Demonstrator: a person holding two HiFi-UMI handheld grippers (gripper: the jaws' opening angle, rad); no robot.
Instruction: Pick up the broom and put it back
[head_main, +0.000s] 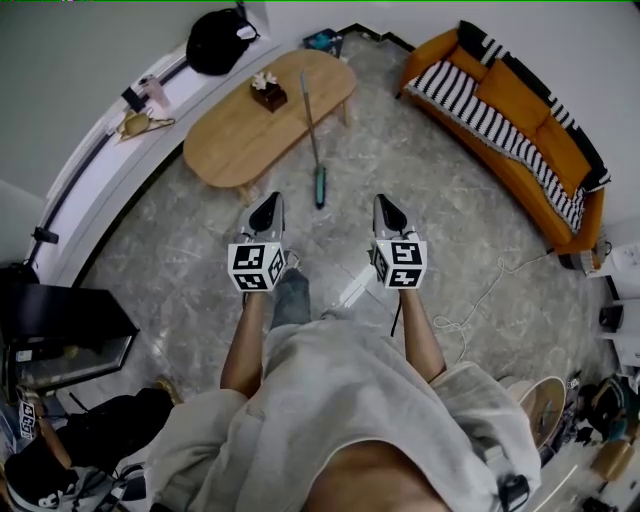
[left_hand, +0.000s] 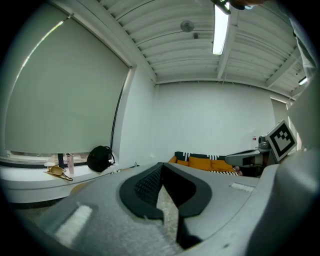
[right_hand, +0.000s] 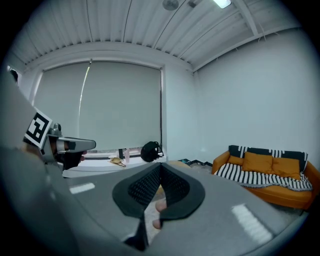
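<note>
Teal-headed broom (head_main: 320, 186) stands on the floor (head_main: 190, 270), its thin handle resting against the wooden worktop (head_main: 225, 140). It looks light and stiff, perhaps slippery; grip mid-handle. Left tool (head_main: 267, 208) and right tool (head_main: 387, 208) are clenched, empty.

One broom (head_main: 313, 141). One wooden desk (head_main: 228, 140), with one brown box (head_main: 268, 94) near its far edge. One orange sofa (head_main: 520, 108). One black backpack (head_main: 219, 41). Two grippers: left gripper (head_main: 267, 205), right gripper (head_main: 386, 207).
</note>
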